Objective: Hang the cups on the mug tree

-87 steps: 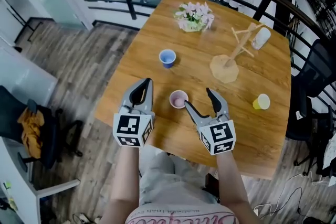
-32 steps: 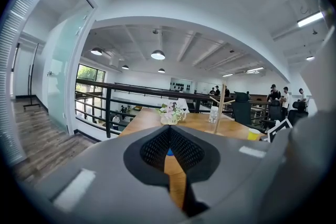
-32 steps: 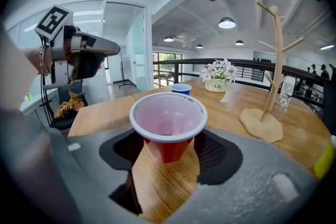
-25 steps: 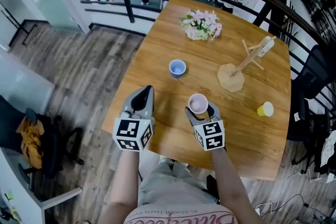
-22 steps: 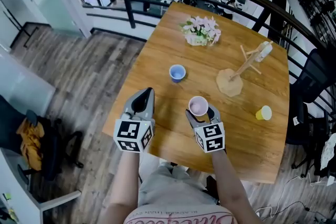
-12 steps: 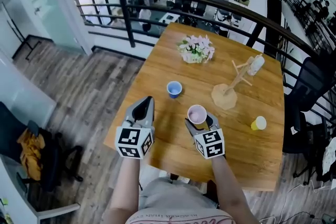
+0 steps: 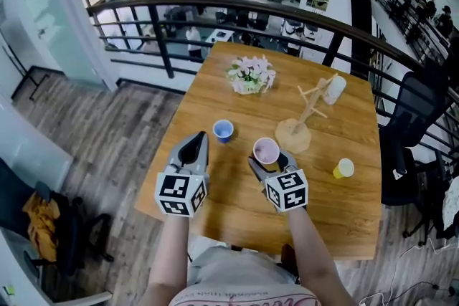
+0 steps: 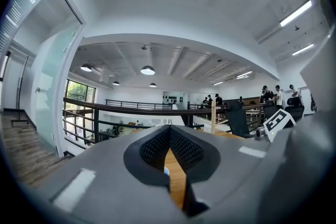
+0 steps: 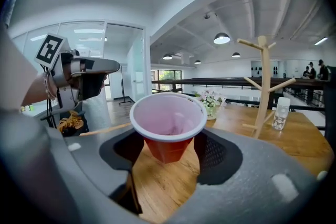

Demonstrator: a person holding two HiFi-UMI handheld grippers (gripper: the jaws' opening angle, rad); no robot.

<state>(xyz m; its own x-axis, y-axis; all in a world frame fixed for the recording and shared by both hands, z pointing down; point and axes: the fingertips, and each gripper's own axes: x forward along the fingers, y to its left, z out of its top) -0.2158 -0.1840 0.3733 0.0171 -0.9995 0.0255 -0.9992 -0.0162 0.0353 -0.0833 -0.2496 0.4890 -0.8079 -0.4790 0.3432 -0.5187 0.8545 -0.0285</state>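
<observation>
My right gripper point(image 7: 267, 158) is shut on a red cup with a pale pink inside point(image 7: 266, 150), held upright above the table. In the right gripper view the cup point(image 9: 168, 126) sits between both jaws. The wooden mug tree point(image 7: 308, 117) stands beyond it, to the right, with a white cup point(image 7: 334, 89) hanging on one arm. That tree point(image 9: 264, 86) and white cup point(image 9: 282, 113) also show in the right gripper view. A blue cup point(image 7: 223, 130) stands just ahead of my left gripper point(image 7: 195, 147), which is shut and holds nothing. A yellow cup point(image 7: 343, 168) rests at the right.
A pot of pink flowers point(image 7: 249, 75) stands at the far side of the wooden table point(image 7: 237, 204). A dark railing point(image 7: 215, 7) runs behind the table. An office chair point(image 7: 412, 125) stands at the right edge. My left gripper point(image 9: 79, 76) shows at the left in the right gripper view.
My right gripper, open around the cup on the table earlier, is now shut on it and has lifted it. Both grippers have risen and moved slightly forward.
</observation>
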